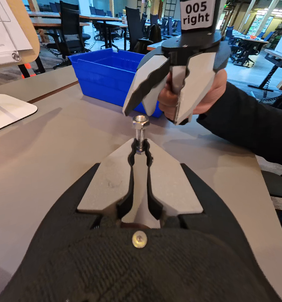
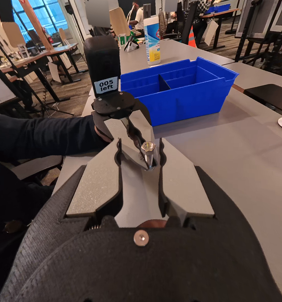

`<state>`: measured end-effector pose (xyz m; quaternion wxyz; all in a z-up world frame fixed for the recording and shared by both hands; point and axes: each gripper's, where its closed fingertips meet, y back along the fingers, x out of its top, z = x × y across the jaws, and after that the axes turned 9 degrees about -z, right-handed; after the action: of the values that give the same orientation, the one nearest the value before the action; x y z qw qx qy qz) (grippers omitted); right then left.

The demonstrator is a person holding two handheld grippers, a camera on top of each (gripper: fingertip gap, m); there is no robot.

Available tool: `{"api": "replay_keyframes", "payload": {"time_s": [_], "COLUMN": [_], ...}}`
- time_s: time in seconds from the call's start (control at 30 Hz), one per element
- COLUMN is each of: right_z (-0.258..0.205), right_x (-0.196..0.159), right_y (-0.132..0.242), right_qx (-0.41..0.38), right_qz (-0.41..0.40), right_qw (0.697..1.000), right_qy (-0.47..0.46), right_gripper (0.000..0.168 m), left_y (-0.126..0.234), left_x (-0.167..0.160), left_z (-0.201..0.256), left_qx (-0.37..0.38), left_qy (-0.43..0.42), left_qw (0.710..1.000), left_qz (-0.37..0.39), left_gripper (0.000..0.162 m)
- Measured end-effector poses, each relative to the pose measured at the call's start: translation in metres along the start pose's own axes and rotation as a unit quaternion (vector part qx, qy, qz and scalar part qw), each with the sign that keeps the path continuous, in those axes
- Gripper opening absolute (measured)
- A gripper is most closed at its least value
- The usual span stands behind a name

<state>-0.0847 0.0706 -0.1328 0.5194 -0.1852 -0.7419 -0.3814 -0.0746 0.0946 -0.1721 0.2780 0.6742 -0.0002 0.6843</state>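
A silver bolt (image 1: 140,136) stands upright over the grey table (image 1: 55,147), with a hex nut (image 1: 140,121) on its top end. My left gripper (image 1: 140,144) is shut on the bolt's lower part, near its head. My right gripper (image 1: 151,116) is open and empty, tilted down just above and behind the nut. In the right wrist view the nut (image 2: 148,146) and bolt (image 2: 148,159) sit between my right gripper's (image 2: 139,141) spread fingers, nearer the right finger, apart from both. The left gripper (image 2: 149,167) comes in from the left, held by a dark-sleeved arm.
A blue divided bin (image 2: 177,104) stands on the table behind the grippers, also in the left wrist view (image 1: 104,73). A wipes canister (image 2: 152,40) stands beyond it. A white stand base (image 1: 9,111) is at the left. Office desks and chairs lie around.
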Motion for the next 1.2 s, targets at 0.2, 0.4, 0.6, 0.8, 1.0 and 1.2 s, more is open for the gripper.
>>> {"api": "replay_keyframes", "payload": {"time_s": [0.2, 0.4, 0.6, 0.8, 1.0, 1.2], "right_z": [-0.005, 0.001, 0.008, 0.001, 0.003, 0.007], "right_x": [-0.003, -0.001, 0.006, -0.003, 0.006, 0.0], "right_y": [-0.003, 0.007, 0.007, -0.004, 0.006, -0.005], "right_qx": [0.002, -0.009, -0.029, -0.028, -0.025, -0.04], "right_qz": [-0.013, -0.003, 0.02, -0.013, 0.017, 0.0], "right_qw": [1.0, 1.0, 0.999, 0.999, 0.999, 0.999], "right_qy": [0.021, 0.016, 0.004, 0.03, 0.018, 0.015], "right_gripper": [0.039, 0.026, 0.041, 0.041, 0.033, 0.04], "left_y": [0.0, 0.008, 0.007, 0.006, 0.011, 0.003], "left_x": [0.003, 0.009, 0.008, 0.007, 0.006, 0.006], "left_z": [0.005, -0.007, -0.005, -0.006, -0.021, -0.002], "left_qx": [-0.003, 0.017, 0.016, 0.025, 0.04, 0.021], "left_qy": [-0.014, 0.006, 0.003, -0.001, 0.032, -0.005], "left_qw": [1.0, 1.0, 1.0, 1.0, 0.999, 1.0], "left_qz": [0.004, 0.021, 0.018, 0.013, 0.016, 0.006], "left_gripper": [0.007, 0.007, 0.007, 0.007, 0.007, 0.007]}}
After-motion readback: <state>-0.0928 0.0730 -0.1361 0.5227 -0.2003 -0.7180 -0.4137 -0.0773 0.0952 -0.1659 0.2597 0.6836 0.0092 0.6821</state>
